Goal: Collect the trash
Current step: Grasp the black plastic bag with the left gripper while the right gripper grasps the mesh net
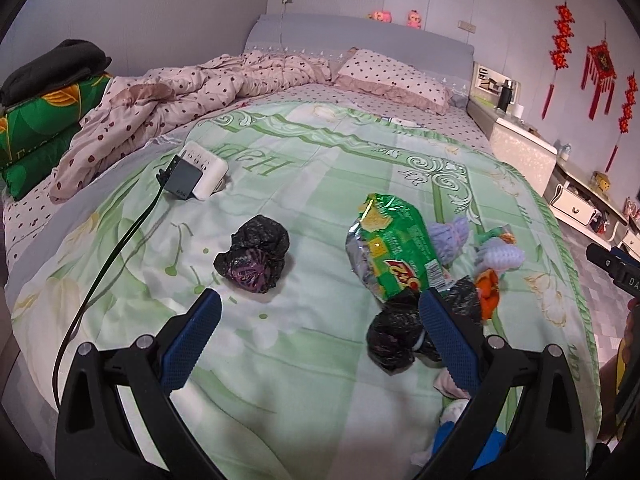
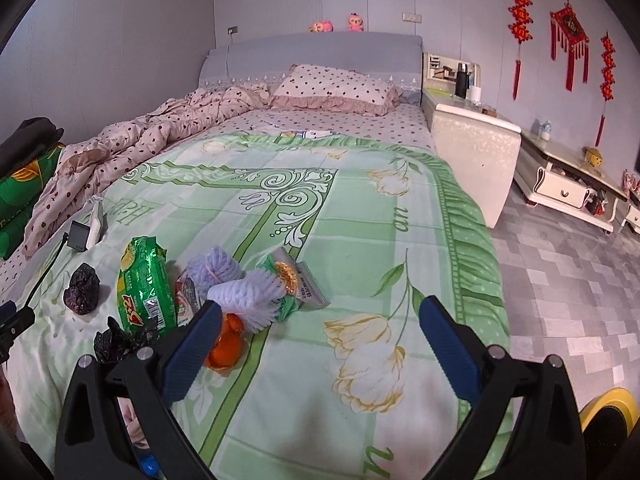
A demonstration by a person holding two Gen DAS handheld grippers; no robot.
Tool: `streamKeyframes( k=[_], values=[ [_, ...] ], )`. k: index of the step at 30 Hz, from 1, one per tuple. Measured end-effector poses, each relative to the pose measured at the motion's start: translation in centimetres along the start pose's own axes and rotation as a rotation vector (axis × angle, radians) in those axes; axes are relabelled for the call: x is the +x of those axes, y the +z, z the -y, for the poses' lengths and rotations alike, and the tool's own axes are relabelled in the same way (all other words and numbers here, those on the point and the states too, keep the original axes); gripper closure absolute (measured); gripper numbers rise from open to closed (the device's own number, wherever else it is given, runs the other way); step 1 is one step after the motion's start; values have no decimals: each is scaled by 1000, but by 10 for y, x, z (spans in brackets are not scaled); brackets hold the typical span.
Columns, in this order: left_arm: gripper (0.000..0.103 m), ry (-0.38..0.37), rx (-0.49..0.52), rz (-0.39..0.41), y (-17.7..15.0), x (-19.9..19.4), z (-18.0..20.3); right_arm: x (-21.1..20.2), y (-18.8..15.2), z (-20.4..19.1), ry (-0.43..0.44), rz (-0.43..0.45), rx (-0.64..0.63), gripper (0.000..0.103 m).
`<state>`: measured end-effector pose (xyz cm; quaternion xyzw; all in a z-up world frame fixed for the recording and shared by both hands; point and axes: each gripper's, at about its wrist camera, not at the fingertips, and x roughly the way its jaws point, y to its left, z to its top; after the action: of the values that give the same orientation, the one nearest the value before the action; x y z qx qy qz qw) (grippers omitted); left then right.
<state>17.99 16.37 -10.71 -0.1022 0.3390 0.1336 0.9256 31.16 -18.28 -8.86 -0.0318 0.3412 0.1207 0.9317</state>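
Note:
Trash lies scattered on a green flowered blanket [image 1: 312, 184] on the bed. In the left wrist view a crumpled black bag [image 1: 253, 254] sits ahead of my open left gripper [image 1: 320, 308]; a second black bag [image 1: 394, 338] touches its right finger. A green snack wrapper [image 1: 394, 246], lilac foam fruit nets [image 1: 502, 256] and orange peel [image 1: 489, 290] lie further right. My right gripper [image 2: 320, 312] is open above the blanket, empty. Left of it are the snack wrapper [image 2: 146, 284], foam nets [image 2: 244, 290], a small clear packet [image 2: 298, 280], orange peel [image 2: 226, 344] and both black bags [image 2: 82, 288].
A white power strip with a black charger [image 1: 196, 176] and cable lies at the blanket's left. A rumpled dotted quilt [image 1: 180, 100] and pillow [image 1: 396, 78] fill the bed's head. A white nightstand [image 2: 472, 152] and low cabinet [image 2: 568, 184] stand right; tiled floor [image 2: 560, 300] beside.

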Motion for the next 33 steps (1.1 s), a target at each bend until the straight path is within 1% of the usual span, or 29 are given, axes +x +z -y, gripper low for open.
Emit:
streamKeyframes(
  k=[3,4,7,12,13,16,18,19,21,23,24,25,27,28,29,30,31,32,33],
  values=[
    [8,59,9,-16,6,28,-12,29,9,0,28,-44,5,8],
    [8,81,7,-24,8,39,-17,39,11,0,51,-63,4,8],
    [8,91,-33,-61,16,67,-32,65,18,-3,106,-117,-12,8],
    [8,122,-98,-114,24,108,-51,102,29,-4,129,-171,-15,10],
    [8,126,-105,-118,25,115,-54,109,30,-5,133,-183,-21,11],
    [8,131,-121,-132,26,132,-59,129,32,-9,191,-239,-11,16],
    [8,139,-122,-141,26,144,-61,141,32,-13,195,-266,-20,18],
    [8,140,-127,-150,26,151,-63,147,32,-13,203,-283,-13,23],
    [8,121,-149,-172,25,162,-64,160,32,-9,228,-313,34,31],
    [8,100,-164,-186,23,170,-64,169,31,-4,253,-334,74,32],
    [9,92,-160,-185,23,173,-62,172,30,-3,267,-342,83,35],
    [10,88,-147,-185,22,177,-59,174,29,-2,279,-351,94,39],
    [21,72,-116,-198,21,185,-50,177,26,6,307,-361,152,42],
    [29,55,-109,-210,20,187,-48,179,25,9,326,-372,177,47],
    [34,46,-103,-215,18,190,-45,180,24,11,337,-379,185,48],
    [38,44,-92,-214,17,192,-42,180,24,12,338,-379,186,52],
    [45,43,-76,-213,16,193,-38,180,24,13,336,-376,190,61],
    [49,41,-67,-213,15,195,-36,179,24,15,332,-377,203,67],
    [50,39,-66,-210,15,195,-35,181,23,16,340,-390,217,73]
  ],
)
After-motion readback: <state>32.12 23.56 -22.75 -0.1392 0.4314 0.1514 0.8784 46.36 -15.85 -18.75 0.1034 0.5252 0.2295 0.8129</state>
